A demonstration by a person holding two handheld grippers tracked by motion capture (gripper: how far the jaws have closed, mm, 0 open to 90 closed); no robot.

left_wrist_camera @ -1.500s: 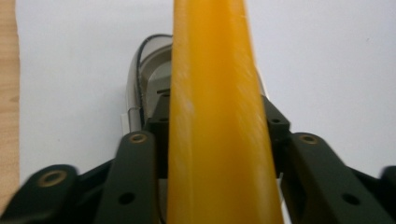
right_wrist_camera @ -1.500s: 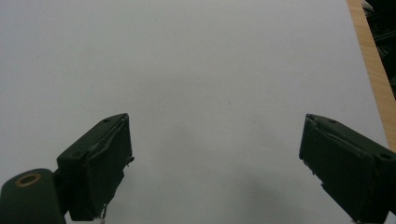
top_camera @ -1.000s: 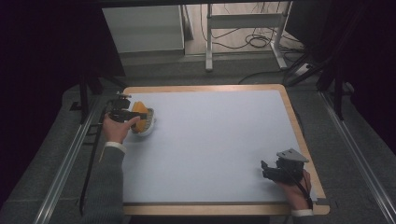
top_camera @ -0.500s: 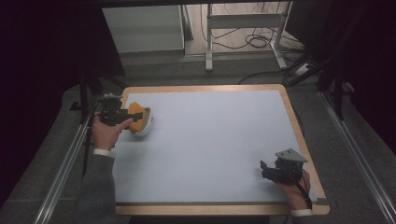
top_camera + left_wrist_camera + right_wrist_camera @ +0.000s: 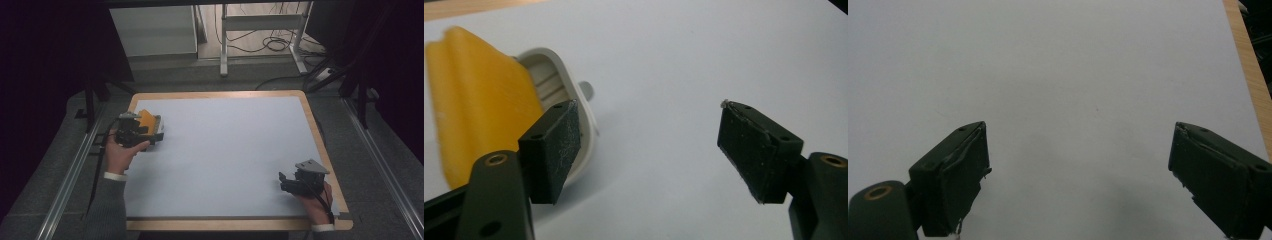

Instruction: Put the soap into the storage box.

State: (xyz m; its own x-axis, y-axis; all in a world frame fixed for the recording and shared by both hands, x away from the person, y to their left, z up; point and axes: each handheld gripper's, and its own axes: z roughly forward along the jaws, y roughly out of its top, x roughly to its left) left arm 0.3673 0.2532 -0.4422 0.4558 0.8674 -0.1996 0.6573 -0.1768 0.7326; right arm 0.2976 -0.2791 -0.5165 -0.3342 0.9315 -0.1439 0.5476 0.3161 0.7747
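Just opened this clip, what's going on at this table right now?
A person holds a gripper in each hand over a white-topped table. The left gripper is open beside a white container with a yellow cloth-like piece in it, near the table's left edge; one jaw is by its rim, gripping nothing. The right gripper is open over bare surface at the near right corner.

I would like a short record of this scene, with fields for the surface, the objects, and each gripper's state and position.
surface: white sheet on a wooden-edged table
object: white plastic container with a yellow cloth-like piece in it, near the table's far left corner
left gripper: jaws open, beside the container, nothing between them
right gripper: jaws open, over bare sheet at the near right corner
hands: one on each gripper
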